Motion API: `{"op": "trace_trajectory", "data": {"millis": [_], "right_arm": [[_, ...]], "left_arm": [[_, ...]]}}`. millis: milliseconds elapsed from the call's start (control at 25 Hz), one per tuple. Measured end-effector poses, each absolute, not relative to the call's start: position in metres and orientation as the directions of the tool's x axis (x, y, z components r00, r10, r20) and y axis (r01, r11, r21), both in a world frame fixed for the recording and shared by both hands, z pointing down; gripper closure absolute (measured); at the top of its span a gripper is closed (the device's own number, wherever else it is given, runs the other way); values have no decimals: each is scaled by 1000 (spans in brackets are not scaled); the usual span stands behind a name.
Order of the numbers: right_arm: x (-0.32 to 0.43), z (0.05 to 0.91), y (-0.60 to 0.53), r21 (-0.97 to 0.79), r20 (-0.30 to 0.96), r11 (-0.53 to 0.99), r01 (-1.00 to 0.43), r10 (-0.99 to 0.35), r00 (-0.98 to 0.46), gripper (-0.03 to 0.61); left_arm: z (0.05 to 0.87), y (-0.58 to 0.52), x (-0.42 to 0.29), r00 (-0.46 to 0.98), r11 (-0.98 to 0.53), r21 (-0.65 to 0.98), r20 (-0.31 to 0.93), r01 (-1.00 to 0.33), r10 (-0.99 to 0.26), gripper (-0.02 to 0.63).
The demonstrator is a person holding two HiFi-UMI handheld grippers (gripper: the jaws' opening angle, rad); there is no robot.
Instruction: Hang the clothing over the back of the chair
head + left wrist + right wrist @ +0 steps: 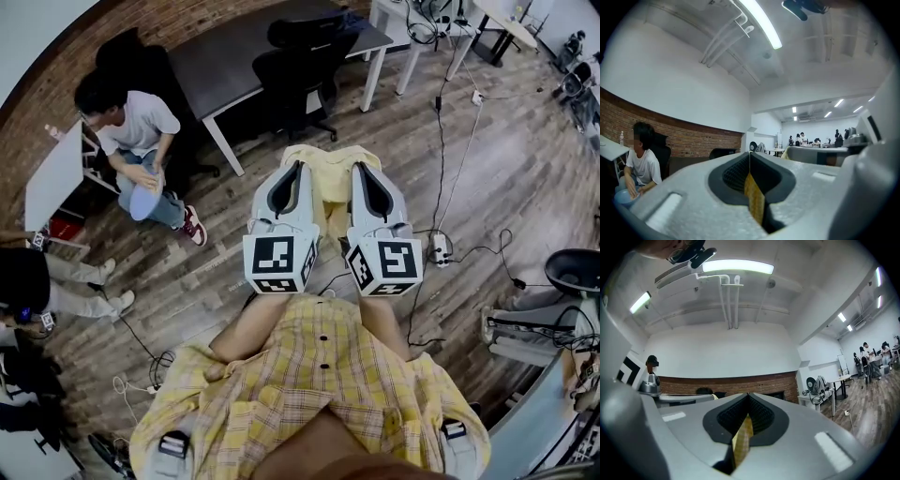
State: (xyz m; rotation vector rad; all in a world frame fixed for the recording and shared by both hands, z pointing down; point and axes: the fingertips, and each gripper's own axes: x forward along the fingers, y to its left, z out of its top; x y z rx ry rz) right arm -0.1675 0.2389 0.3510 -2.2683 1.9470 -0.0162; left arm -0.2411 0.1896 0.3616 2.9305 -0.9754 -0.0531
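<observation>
Clothing [327,178], a pale yellow garment, hangs between the two tools above the wooden floor [487,178]. It is near the person and well apart from the black chair [302,67], which stands farther off at the dark bench [230,52]. The left tool [287,187] is pressed together on a fold of the yellow fabric, seen as a thin strip in the seam of its jaws, and the right tool [372,190], just beside it, pinches another fold the same way.
</observation>
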Motion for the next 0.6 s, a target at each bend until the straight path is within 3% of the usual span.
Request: {"op": "trace_trajectory", "data": {"millis": [600], "right_arm": [[-142, 349, 244, -164, -118, -35, -986, -991, 55, 571]], "left_arm": [[368, 212, -207, 762, -762, 8, 15, -647, -647, 603]]}}
